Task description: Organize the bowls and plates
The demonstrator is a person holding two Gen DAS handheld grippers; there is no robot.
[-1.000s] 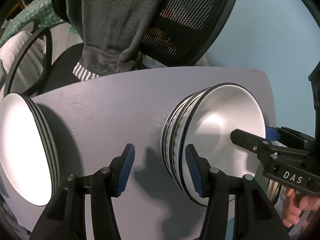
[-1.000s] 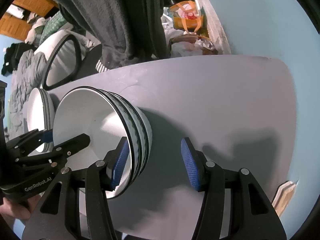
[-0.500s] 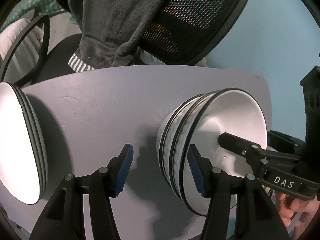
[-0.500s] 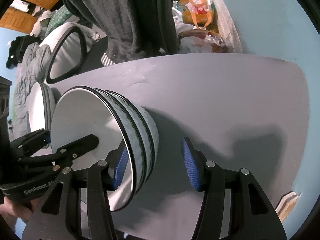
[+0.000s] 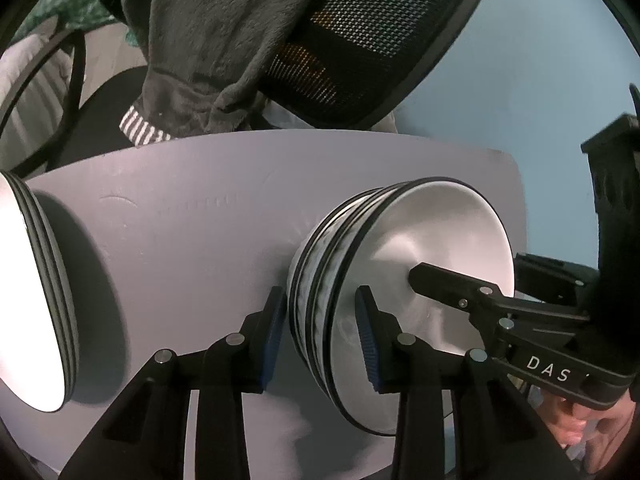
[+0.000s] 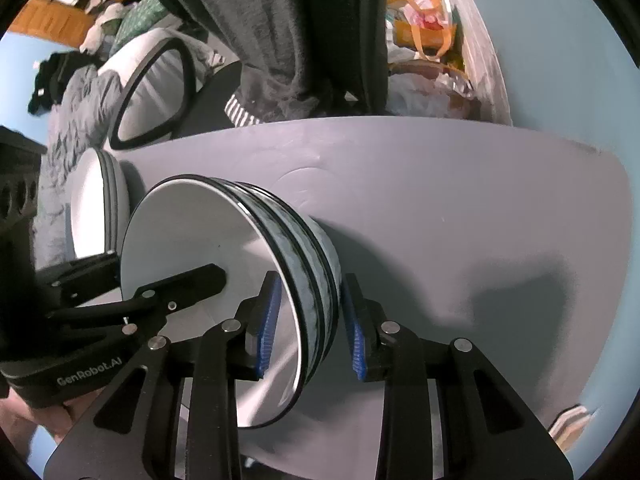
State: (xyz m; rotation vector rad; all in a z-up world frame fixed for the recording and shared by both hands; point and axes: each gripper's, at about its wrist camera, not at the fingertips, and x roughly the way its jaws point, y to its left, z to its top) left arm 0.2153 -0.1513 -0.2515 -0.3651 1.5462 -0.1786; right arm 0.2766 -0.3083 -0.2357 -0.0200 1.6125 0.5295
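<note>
While "GenRobot.AI" marks the left gripper (image 6: pixel 76 316) and "DAS" the right gripper (image 5: pixel 460 292), each straddles the wall of the bowl stack (image 5: pixel 384 280) on the grey table (image 5: pixel 180 232), blue pads narrowly apart, contact unclear; plates (image 5: pixel 28 292) stand leftward.

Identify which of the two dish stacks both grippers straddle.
The patterned bowl stack, its wall between both grippers' open fingers; the plate stack sits apart, untouched.

Left gripper (image 5: pixel 322 334) low centre, pads parted; right gripper (image 6: pixel 310 324) low centre, likewise parted, neither clamped.
</note>
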